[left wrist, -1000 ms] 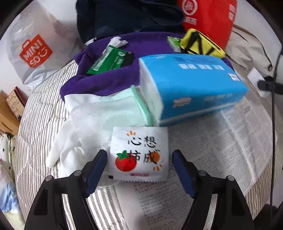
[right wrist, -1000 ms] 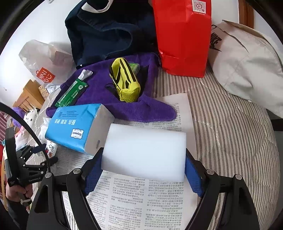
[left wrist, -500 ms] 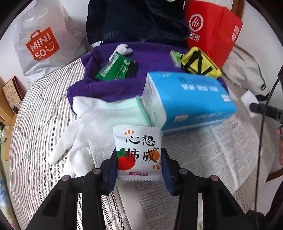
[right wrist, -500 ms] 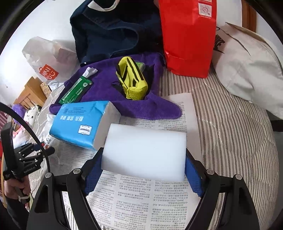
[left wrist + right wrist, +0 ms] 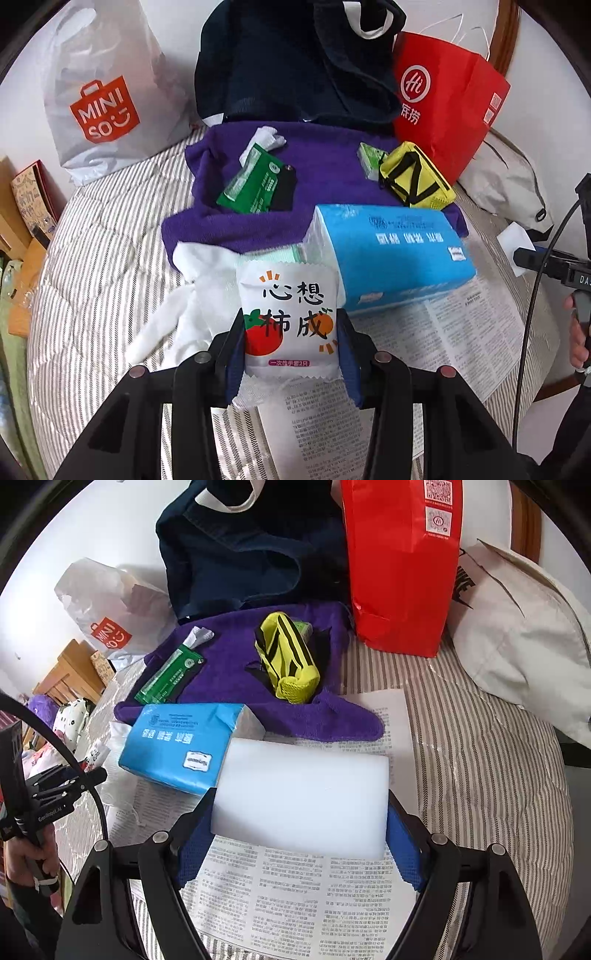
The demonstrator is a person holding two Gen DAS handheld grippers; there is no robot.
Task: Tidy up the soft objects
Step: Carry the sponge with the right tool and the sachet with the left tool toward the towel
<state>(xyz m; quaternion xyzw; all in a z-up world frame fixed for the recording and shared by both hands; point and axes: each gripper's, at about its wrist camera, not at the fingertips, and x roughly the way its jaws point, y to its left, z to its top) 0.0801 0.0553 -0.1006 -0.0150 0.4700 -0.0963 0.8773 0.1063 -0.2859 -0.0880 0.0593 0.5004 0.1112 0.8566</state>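
My left gripper point(image 5: 291, 354) is shut on a white sachet point(image 5: 290, 317) printed with a tomato and an orange, lifted off the newspaper point(image 5: 458, 339). Behind it lie a white glove point(image 5: 173, 325), a pale green cloth point(image 5: 291, 253) and a blue tissue pack point(image 5: 391, 254). My right gripper point(image 5: 299, 834) is shut on a white foam block point(image 5: 301, 797), held above the newspaper point(image 5: 295, 901). On the purple towel point(image 5: 229, 664) rest a green packet point(image 5: 168, 677) and a yellow-black pouch point(image 5: 288, 661). The left gripper point(image 5: 74, 779) shows at the left edge of the right wrist view.
At the back stand a white Miniso bag point(image 5: 99, 103), a dark blue tote point(image 5: 295, 62) and a red paper bag point(image 5: 447, 99). A beige bag point(image 5: 517, 635) lies at the right on the striped bedcover point(image 5: 480, 746). A person's hand point(image 5: 578, 336) holds the right gripper's handle.
The left gripper's jaws closed on the sachet and lifted it off the newspaper, tilting the view upward. The right gripper stayed still with the foam block.
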